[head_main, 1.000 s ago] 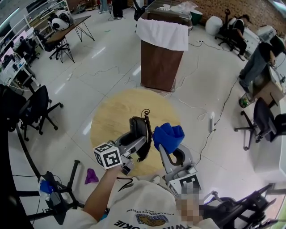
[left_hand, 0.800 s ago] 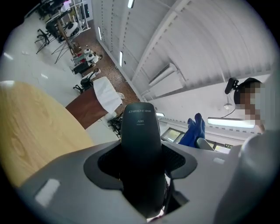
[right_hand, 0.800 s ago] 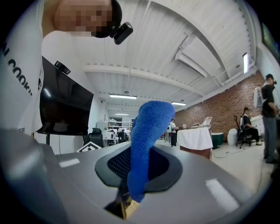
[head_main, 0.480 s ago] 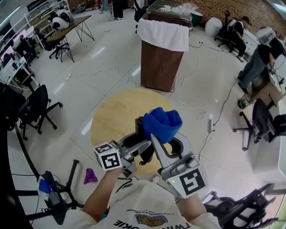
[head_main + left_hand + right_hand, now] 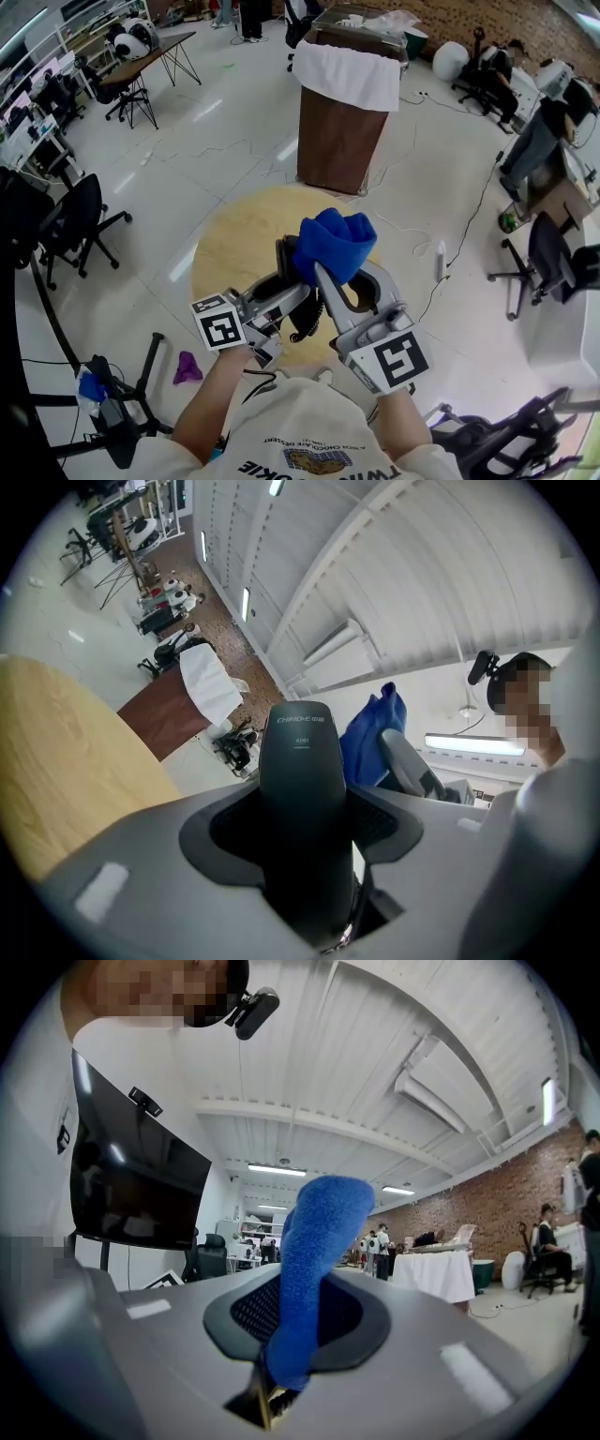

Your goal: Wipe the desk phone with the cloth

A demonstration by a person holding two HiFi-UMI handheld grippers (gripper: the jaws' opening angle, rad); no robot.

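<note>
Above the round pale wooden table top [image 5: 230,248], I have both grippers raised close together in front of me. On my left gripper [image 5: 292,289] the grey jaws are clamped on the black plastic desk-phone handset [image 5: 287,264]. In the left gripper view that handset [image 5: 302,799] stands lengthwise between the two pads of the left gripper [image 5: 302,825], with its rounded end pointing away from the camera toward the white ceiling. A black coiled cord [image 5: 309,319] hangs from the handset's lower part toward the table.

My right gripper [image 5: 349,277] has its jaws closed on the bright blue terry cloth [image 5: 334,242]. In the right gripper view the cloth [image 5: 314,1269] rises as a thick fold out of the narrow gap of the right gripper [image 5: 298,1321], pinched at its lower end. From the head view, the bunched cloth sits over the upper end of the handset. From the left gripper view, the cloth [image 5: 373,733] shows just to the right of the handset and behind it. I cannot tell whether the two are touching.

Beyond the table stands a brown wooden cabinet with a white sheet draped over its top [image 5: 345,112]. A black office chair [image 5: 75,220] is off to the left, on the shiny white floor. A small purple scrap [image 5: 186,367] lies on the floor near my left elbow.
</note>
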